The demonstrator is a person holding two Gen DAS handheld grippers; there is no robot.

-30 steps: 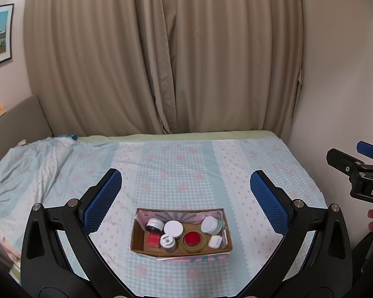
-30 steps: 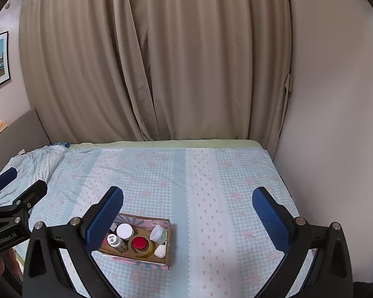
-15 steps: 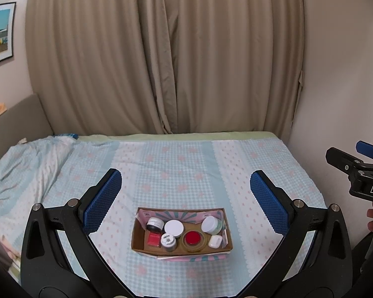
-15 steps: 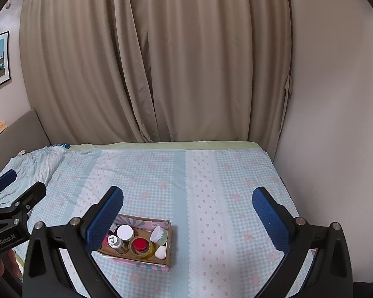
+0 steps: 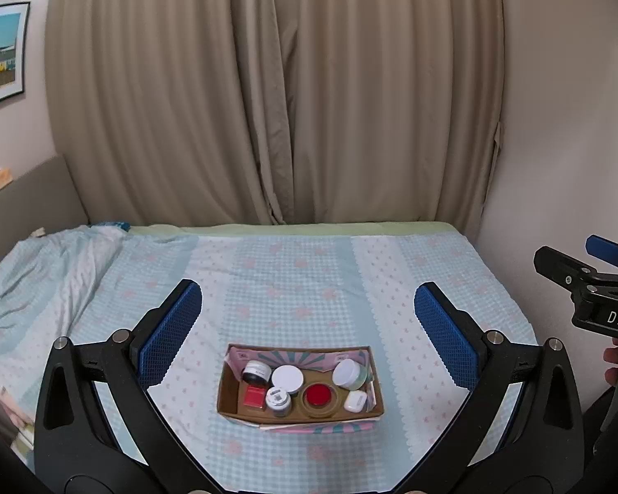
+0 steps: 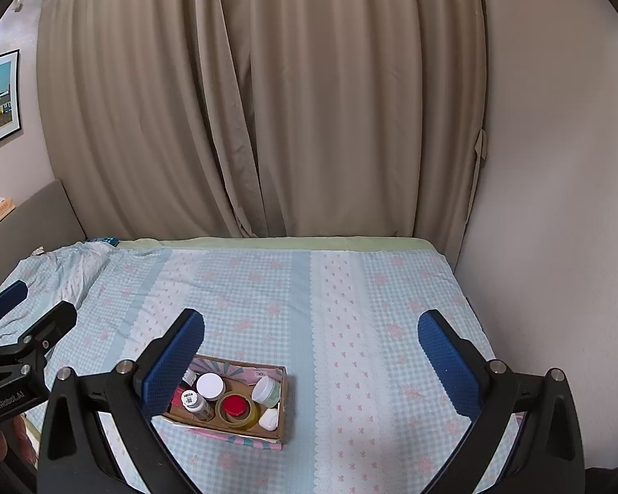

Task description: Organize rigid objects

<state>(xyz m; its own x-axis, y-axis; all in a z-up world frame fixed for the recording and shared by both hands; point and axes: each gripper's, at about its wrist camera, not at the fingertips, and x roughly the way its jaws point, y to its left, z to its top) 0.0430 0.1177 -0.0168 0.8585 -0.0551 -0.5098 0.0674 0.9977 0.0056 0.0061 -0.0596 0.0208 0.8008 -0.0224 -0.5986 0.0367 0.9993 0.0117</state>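
A shallow cardboard box [image 5: 226,395] [image 6: 285,403] sits on the bed near its front edge. It holds several small items: a white-lidded jar [image 5: 287,378] [image 6: 209,384], a red lid inside a tape roll [image 5: 318,395] [image 6: 233,404], a pale green jar [image 5: 347,372] [image 6: 266,390], a white earbud case [image 5: 355,400] [image 6: 269,418], a small bottle [image 5: 278,398] [image 6: 192,401] and a red square [image 5: 254,396]. My left gripper [image 5: 307,321] hangs open above the box. My right gripper [image 6: 311,348] is open too, with the box below its left finger. Neither holds anything.
The bed [image 5: 309,280] has a blue checked sheet with pink flowers, and rumpled bedding [image 5: 41,271] lies at the left. Beige curtains [image 5: 276,94] hang behind, a wall [image 6: 556,206] closes the right side, and a grey headboard [image 5: 24,201] stands at the left.
Both grippers have held nearly still and stayed open. The views have shifted only slightly, and the box and its contents have not moved.
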